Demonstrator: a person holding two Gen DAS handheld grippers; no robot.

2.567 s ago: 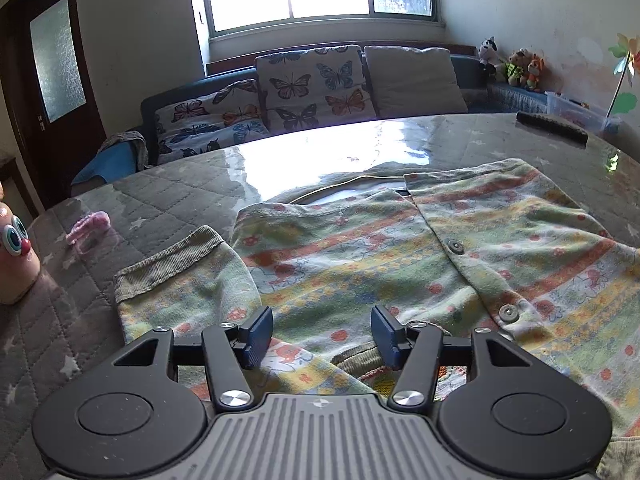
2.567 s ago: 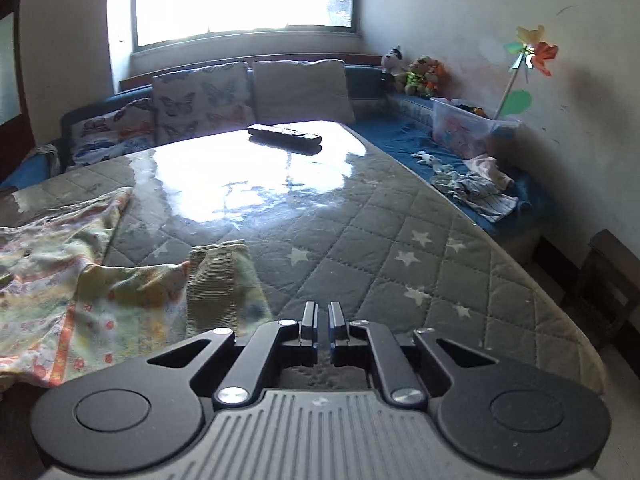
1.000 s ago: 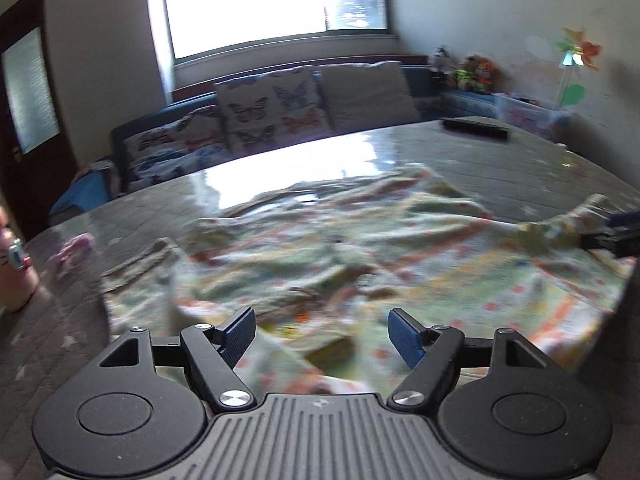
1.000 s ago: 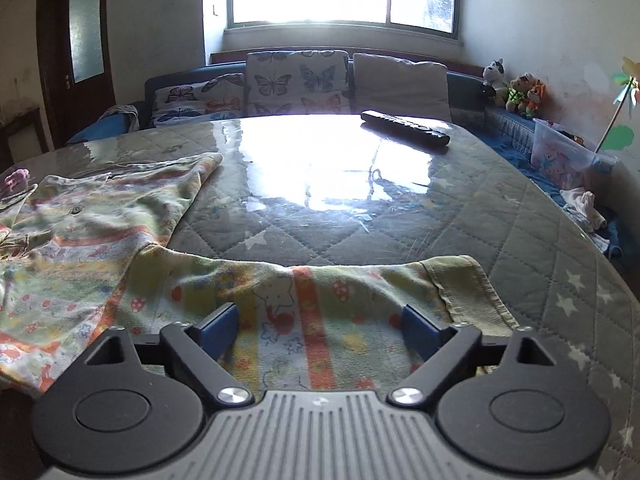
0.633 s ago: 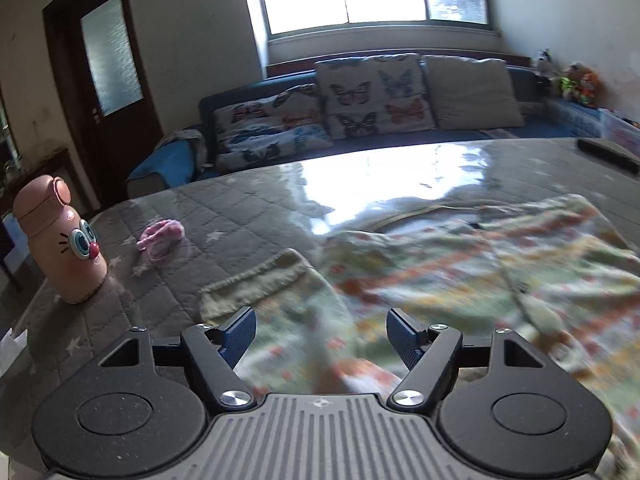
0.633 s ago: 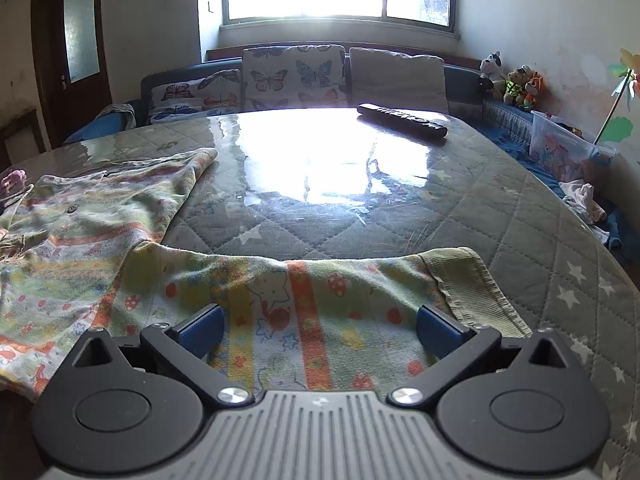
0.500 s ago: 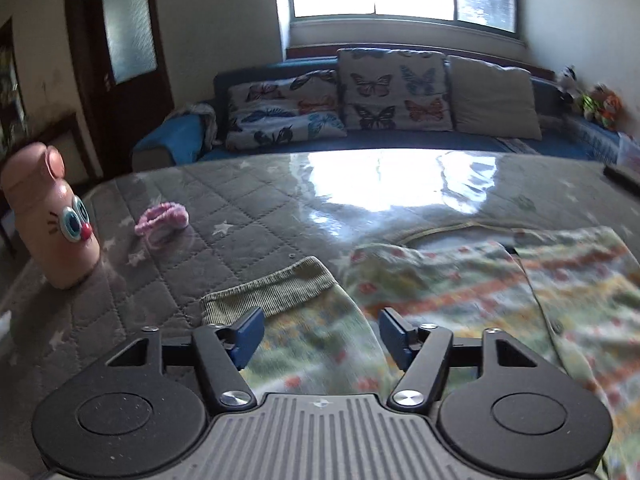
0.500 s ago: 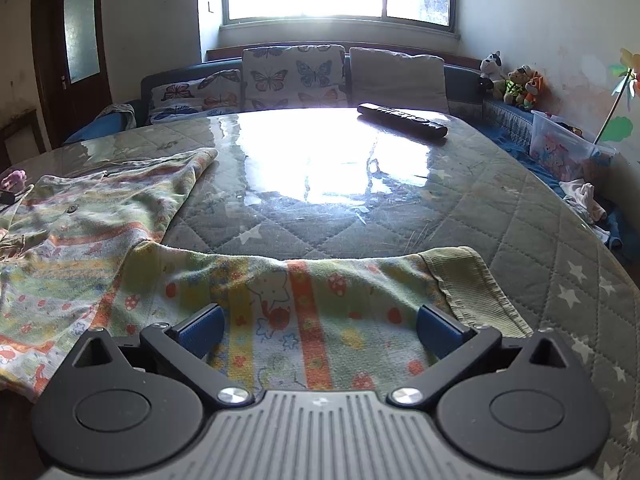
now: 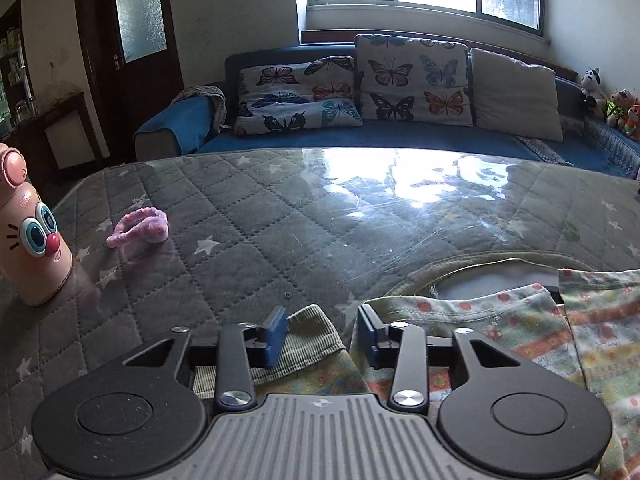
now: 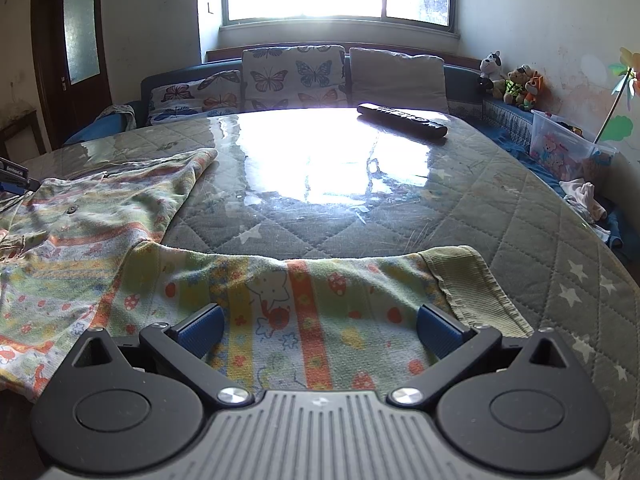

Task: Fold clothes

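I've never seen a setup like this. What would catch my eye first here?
Probably the colourful patterned garment spread over the near side of the quilted table, one sleeve stretched out under the wide-open right gripper. The left gripper is closing around the other sleeve's ribbed cuff. A pink cartoon-faced bottle stands at the table's left edge.

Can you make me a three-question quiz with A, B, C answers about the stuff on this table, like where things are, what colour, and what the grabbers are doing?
1. Where is the remote control?
A. far side of the table
B. on the shirt
C. on the floor

2. What colour is the hair tie?
A. blue
B. pink
C. black

3. How is the right gripper?
A. wide open
C. holding the remote
B. squeezed shut

Answers: 1 A, it lies near the window end. 2 B, it looks pink. 3 A, its pads stand far apart over the sleeve.
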